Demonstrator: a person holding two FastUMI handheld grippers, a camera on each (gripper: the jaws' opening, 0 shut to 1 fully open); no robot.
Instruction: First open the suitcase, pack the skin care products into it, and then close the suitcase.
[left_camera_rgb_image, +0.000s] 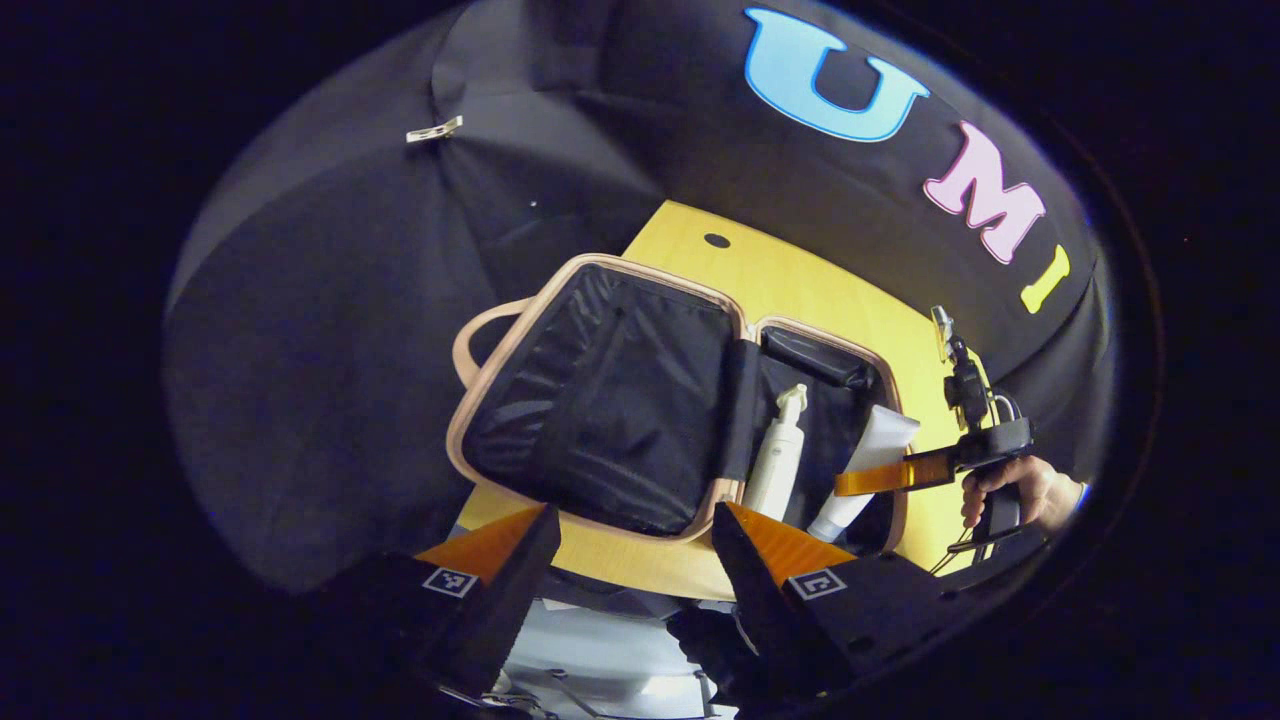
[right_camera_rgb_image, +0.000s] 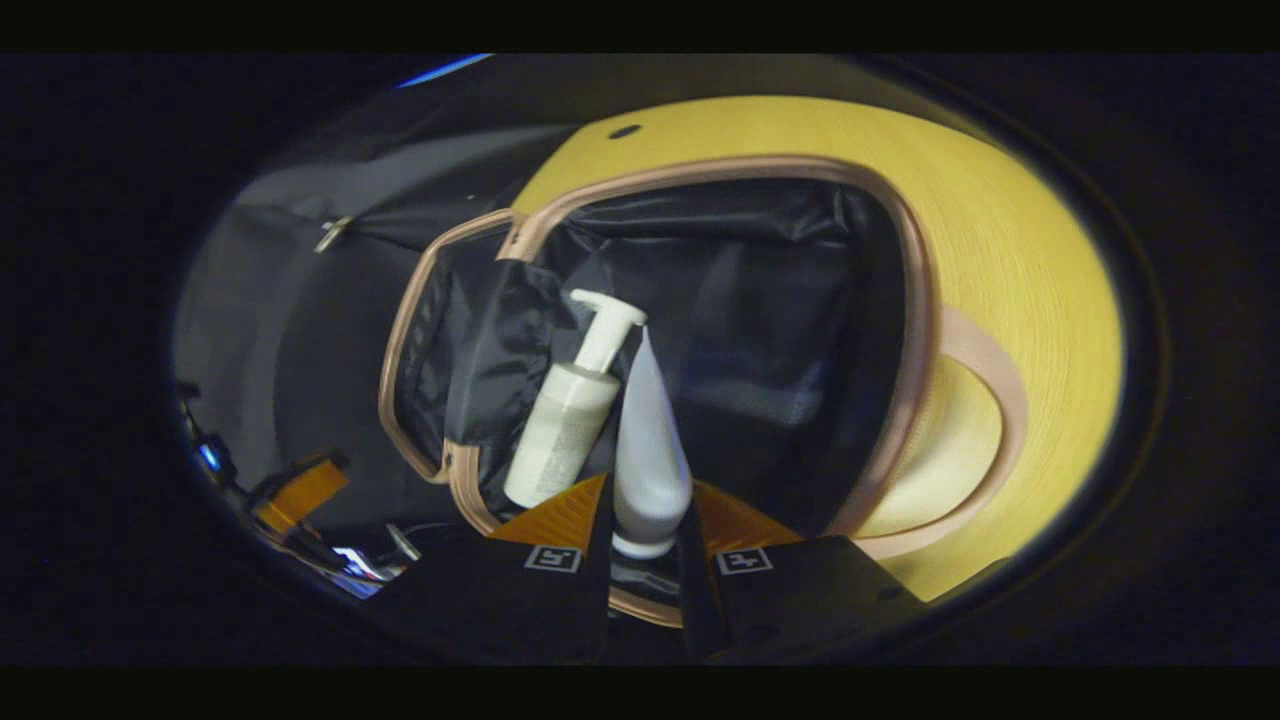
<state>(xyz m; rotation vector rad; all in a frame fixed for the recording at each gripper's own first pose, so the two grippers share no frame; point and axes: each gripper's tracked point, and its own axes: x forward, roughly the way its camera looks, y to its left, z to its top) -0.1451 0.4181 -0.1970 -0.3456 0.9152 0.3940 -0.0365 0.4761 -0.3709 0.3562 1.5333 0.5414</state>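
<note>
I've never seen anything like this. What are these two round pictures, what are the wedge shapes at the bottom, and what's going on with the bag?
No robot here: a person holds a two-finger gripper in each hand, each carrying a camera. The wedges are each gripper's own fingers. On the yellow table a suitcase lies open, with a pump bottle inside. The right gripper is shut on a white tube over the suitcase. The left gripper is open, holding nothing. The left gripper view also shows the person's hand holding the other gripper.

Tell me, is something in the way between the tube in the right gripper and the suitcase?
Nothing visible blocks it. The right gripper holds the tube over the open suitcase. The pump bottle already lies inside, just beside the tube, and the lining on the other side looks free.
</note>
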